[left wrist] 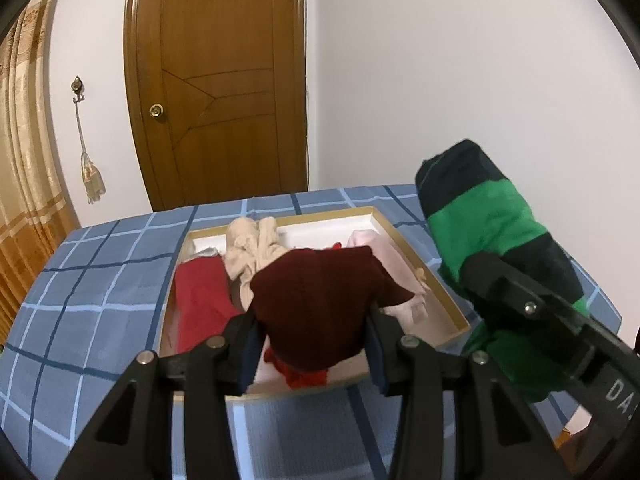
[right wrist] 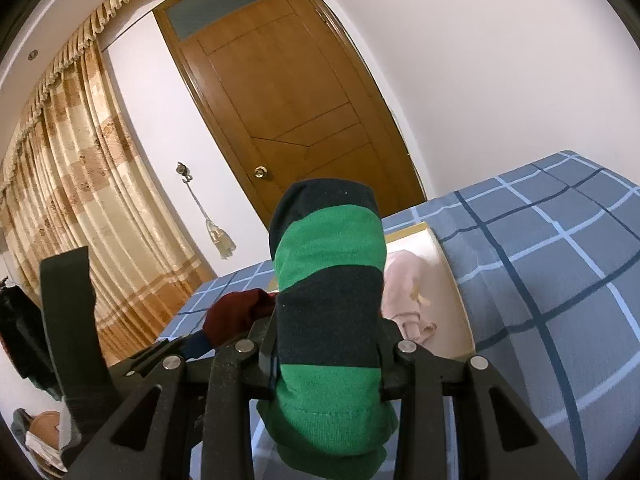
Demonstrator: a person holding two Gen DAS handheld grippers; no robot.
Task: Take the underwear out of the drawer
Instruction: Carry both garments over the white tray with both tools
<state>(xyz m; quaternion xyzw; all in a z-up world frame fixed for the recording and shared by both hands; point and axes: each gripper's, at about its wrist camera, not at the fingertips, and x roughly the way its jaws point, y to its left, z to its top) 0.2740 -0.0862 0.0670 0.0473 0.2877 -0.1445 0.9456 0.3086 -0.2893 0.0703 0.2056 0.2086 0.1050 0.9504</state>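
Note:
My left gripper (left wrist: 312, 354) is shut on dark maroon underwear (left wrist: 320, 300), held above the near end of the open white drawer box (left wrist: 448, 300). My right gripper (right wrist: 326, 354) is shut on rolled green and dark striped underwear (right wrist: 332, 248), lifted to the right of the box; it also shows in the left wrist view (left wrist: 488, 232). In the box lie a red piece (left wrist: 200, 300), a beige piece (left wrist: 250, 248), a pink piece (left wrist: 394, 260) and a bright red piece (left wrist: 300, 376) under my left gripper.
The box sits on a bed with a blue checked sheet (left wrist: 92, 312). A wooden door (left wrist: 224, 80) and white wall stand behind. A gold curtain (right wrist: 80, 184) hangs at the left. Clutter lies at the floor, lower left (right wrist: 36, 432).

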